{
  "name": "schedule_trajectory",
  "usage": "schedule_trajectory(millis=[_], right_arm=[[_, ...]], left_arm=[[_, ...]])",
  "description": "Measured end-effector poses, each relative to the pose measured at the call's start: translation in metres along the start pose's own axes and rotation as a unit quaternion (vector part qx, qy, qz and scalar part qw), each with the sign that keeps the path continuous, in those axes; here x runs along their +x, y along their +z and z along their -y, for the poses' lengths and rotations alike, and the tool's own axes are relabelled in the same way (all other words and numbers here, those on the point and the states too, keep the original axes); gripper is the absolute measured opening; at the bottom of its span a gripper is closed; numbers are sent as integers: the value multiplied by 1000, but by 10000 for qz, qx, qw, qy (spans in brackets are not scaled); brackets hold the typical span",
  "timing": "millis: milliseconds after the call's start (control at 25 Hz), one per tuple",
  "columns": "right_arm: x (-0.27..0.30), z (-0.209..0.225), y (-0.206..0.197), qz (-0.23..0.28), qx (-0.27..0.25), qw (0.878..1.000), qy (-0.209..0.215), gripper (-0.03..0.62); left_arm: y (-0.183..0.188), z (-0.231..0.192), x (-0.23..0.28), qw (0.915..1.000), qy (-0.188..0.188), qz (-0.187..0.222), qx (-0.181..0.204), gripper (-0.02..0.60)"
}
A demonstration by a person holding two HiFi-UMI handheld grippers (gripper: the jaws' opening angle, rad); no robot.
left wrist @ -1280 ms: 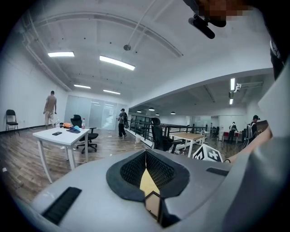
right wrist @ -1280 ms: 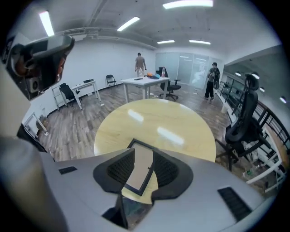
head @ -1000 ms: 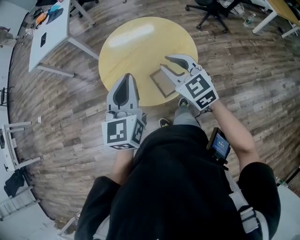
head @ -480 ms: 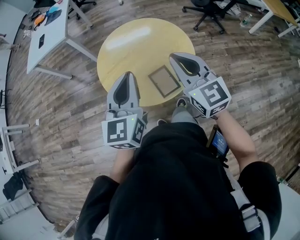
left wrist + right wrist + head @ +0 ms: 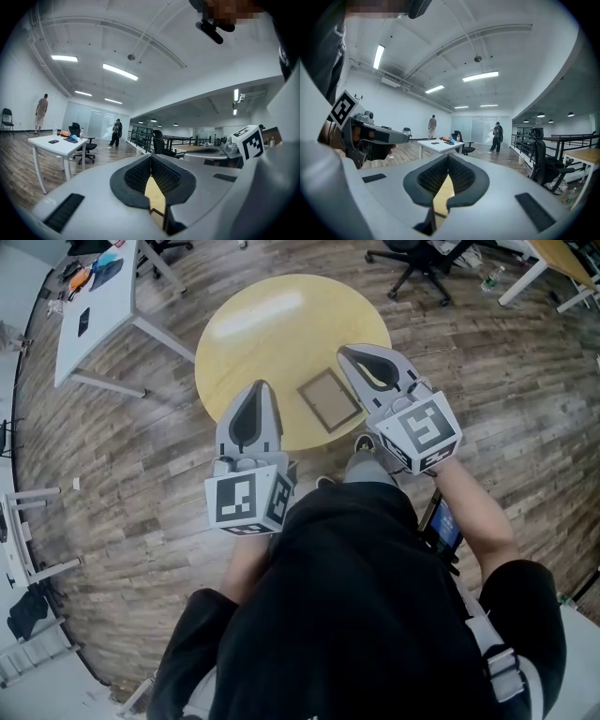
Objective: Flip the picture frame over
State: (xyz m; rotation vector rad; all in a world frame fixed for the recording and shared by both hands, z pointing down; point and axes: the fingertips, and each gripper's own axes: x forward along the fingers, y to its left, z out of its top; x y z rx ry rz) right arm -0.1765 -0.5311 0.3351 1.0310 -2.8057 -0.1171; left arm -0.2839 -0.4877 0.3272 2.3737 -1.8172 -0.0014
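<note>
The picture frame (image 5: 329, 399) lies flat on the round yellow table (image 5: 272, 324), near its front edge, brown border around a pale middle. My right gripper (image 5: 346, 352) hangs above the table just right of the frame, jaws shut and empty, apart from the frame. My left gripper (image 5: 258, 386) hovers over the table's front left edge, left of the frame, also shut with nothing in it. In the left gripper view the pads (image 5: 140, 176) meet, with only a sliver of yellow table (image 5: 155, 199) below them. The right gripper view shows its pads (image 5: 459, 176) closed the same way.
A white table (image 5: 98, 296) with small items stands at the back left, an office chair (image 5: 422, 263) and another desk (image 5: 562, 259) at the back right. Wood floor surrounds the round table. Distant people stand by a white table (image 5: 440, 144).
The right gripper was open at the frame's right edge; it has shut, lifted and drawn back to the right. The frame now lies flat. The left gripper has stayed put.
</note>
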Motion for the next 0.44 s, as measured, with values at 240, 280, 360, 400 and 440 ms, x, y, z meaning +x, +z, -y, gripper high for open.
schedule_trajectory(millis=[240,280,360,400,440], right_arm=[[-1,-2,0,-34,-53,10000,46,20],[-1,-2,0,-42,-60,10000,53,19],[-1,-2,0,-51,-73,9999,64,18],[-1,-2,1,-52,-81,9999,69,19],[-1,-2,1,-52,-91,9999,74,18]], left_arm=[[1,2,0,10000,-14,-5,6,23],[0,3,0,10000,-15,-4,8,23],[1,3,0,10000,-6,-8,13,23],[1,2,0,10000,2,-12,16,23],[1,2,0,10000,11,-17,18,23]])
